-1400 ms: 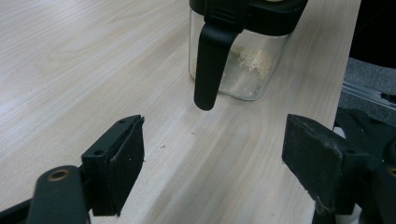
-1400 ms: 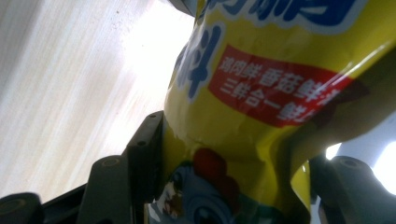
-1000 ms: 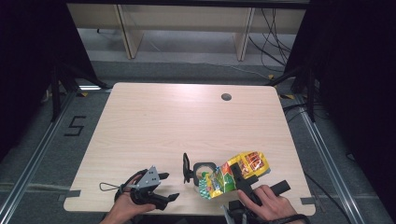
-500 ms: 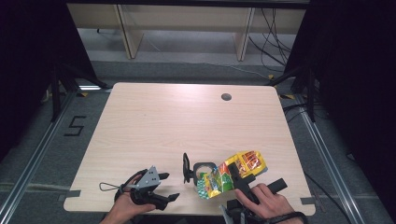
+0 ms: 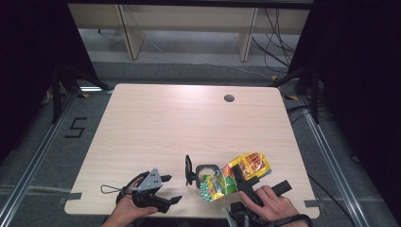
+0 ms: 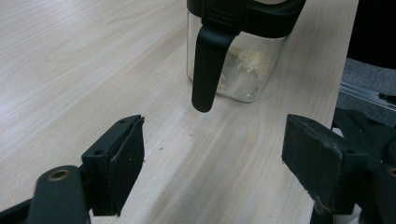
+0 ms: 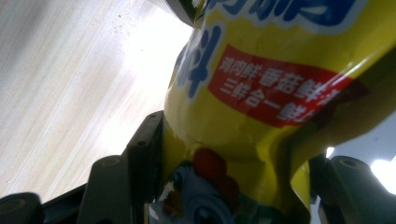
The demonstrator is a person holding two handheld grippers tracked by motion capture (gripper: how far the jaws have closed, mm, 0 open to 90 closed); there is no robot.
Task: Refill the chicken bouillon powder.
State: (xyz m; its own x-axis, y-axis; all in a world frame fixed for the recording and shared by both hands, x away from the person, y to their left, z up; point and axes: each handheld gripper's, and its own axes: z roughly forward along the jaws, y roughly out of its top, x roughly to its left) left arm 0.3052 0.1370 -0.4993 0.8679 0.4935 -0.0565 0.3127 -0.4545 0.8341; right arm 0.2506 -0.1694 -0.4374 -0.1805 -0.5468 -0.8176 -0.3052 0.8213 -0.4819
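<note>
A pale wood-grain table (image 5: 156, 123), rounded at its corners and pierced by a small dark cable hole (image 5: 229, 98) at about one o'clock from its centre, carries the work along its near edge in the high view. At roughly five o'clock from the table's middle a yellow seasoning pouch (image 5: 236, 176) is held tilted above the surface, its long axis running from the upper right at two o'clock down to the lower left at eight o'clock, where its green-and-white end dips over the mouth of a clear container (image 5: 204, 174) with a black rim. The pouch's printing (seen close in the right gripper view) shows blue characters outlined in white, a red banner reading 鸡肉鲜 香菇鲜 and 三鲜合一 with a last word cut off, and a cartoon chicken with a red comb. The right gripper (image 5: 242, 178) pinches this pouch (image 7: 243, 116) between its two black jaws, the foil bulging between the pads. At seven o'clock the left gripper (image 5: 170, 189) rests near the table's front edge, well apart from the container, its jaws spread wide with bare wood between them in the left gripper view. That view also shows the container (image 6: 236, 70) standing upright at twelve o'clock, pale crumbly powder lying in its base, and a black handle (image 6: 208, 65) hanging down its side.
</note>
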